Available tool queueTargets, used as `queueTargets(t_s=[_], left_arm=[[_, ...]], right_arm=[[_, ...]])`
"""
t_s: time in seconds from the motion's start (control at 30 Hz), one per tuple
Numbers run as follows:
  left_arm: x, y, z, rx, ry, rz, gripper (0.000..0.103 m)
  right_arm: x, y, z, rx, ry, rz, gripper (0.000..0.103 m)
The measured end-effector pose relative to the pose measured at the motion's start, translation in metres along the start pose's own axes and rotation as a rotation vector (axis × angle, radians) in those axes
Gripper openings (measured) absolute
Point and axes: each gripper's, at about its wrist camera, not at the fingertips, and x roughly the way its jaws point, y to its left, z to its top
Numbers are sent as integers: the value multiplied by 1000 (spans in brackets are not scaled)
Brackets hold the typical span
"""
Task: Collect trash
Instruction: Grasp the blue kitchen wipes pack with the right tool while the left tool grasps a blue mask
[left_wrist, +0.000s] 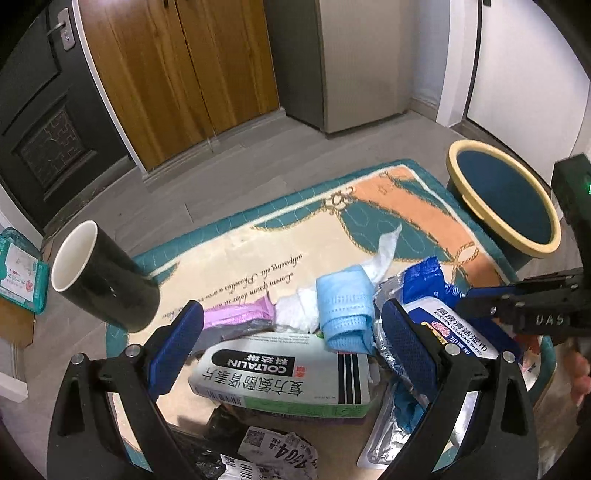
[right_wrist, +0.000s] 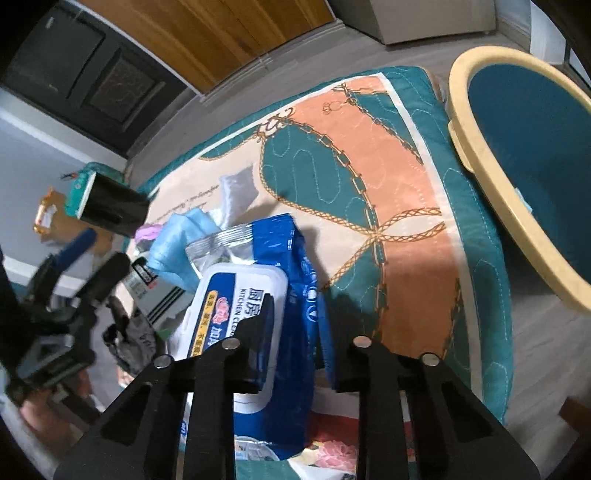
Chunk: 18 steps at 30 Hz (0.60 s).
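Trash lies on a patterned mat (left_wrist: 303, 229). My left gripper (left_wrist: 291, 347) is open above a white Coltalin medicine box (left_wrist: 280, 373), its fingers on either side of it. A blue face mask (left_wrist: 345, 310), white tissue (left_wrist: 299, 314) and a purple wrapper (left_wrist: 240, 314) lie just beyond. My right gripper (right_wrist: 299, 332) is shut on a blue kitchen-wipes pack (right_wrist: 258, 302), also seen in the left wrist view (left_wrist: 443, 317). A teal bin with a cream rim (left_wrist: 502, 199) stands at the mat's far right and shows in the right wrist view (right_wrist: 524, 155).
A black cup (left_wrist: 107, 280) lies on its side at the mat's left edge. Crumpled labels (left_wrist: 273, 454) lie at the near edge. A teal packet (left_wrist: 22, 273) sits on the floor at left. Wooden doors (left_wrist: 177, 74) and a grey cabinet (left_wrist: 354, 62) stand behind.
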Motion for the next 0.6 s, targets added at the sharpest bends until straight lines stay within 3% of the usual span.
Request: queueTargets(t_s=[0.07,0.6], left_arm=[[1,0,-1,1,5,-4,95],[9,-6,-1,3,29,-58,92]], right_arm=[[-1,0,1,-4,-3,3,6],[-91,28,14,-111,-216,-42,4]])
